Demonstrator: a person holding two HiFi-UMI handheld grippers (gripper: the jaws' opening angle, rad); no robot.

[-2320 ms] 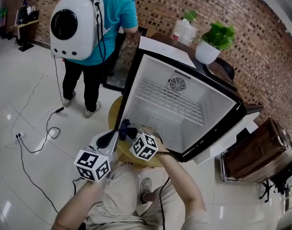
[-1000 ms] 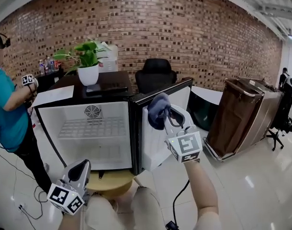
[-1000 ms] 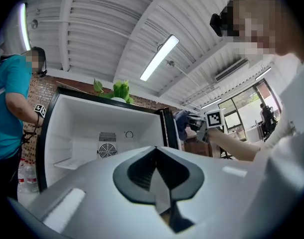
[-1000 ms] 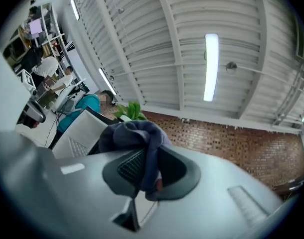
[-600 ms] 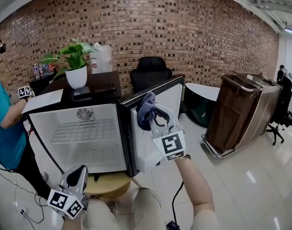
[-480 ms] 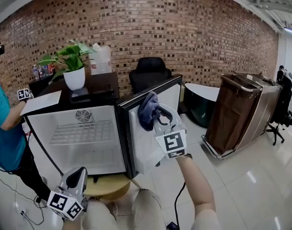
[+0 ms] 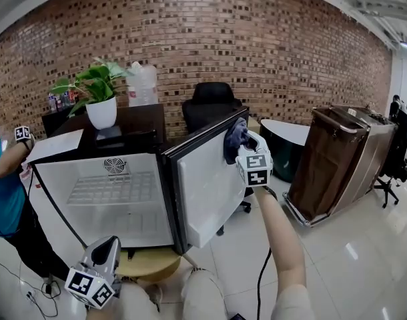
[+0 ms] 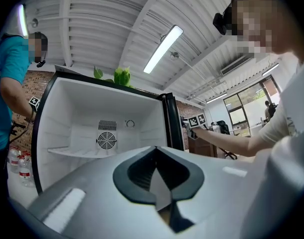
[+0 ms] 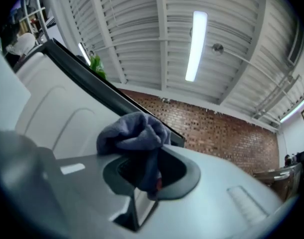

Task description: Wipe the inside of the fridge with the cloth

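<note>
Right of centre, the right claw point(image 7: 243, 147) pinches a blue cloth point(image 7: 233, 137) at the fridge door's point(image 7: 203, 185) top corner. At lower left, the left claw point(image 7: 111, 244) sits closed, empty.

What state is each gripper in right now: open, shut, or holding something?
Left gripper: shut, holding nothing.
Right gripper: shut on the blue cloth.

A potted plant point(image 7: 100, 105) and a clear jug point(image 7: 143, 84) stand on a dark table point(image 7: 133, 120) before the brick wall point(image 7: 270, 39), with a black office chair point(image 7: 210, 104) to their right. A brown wheeled cart point(image 7: 333, 159) stands further right, and a person in teal point(image 7: 2, 192) is at the left edge.
</note>
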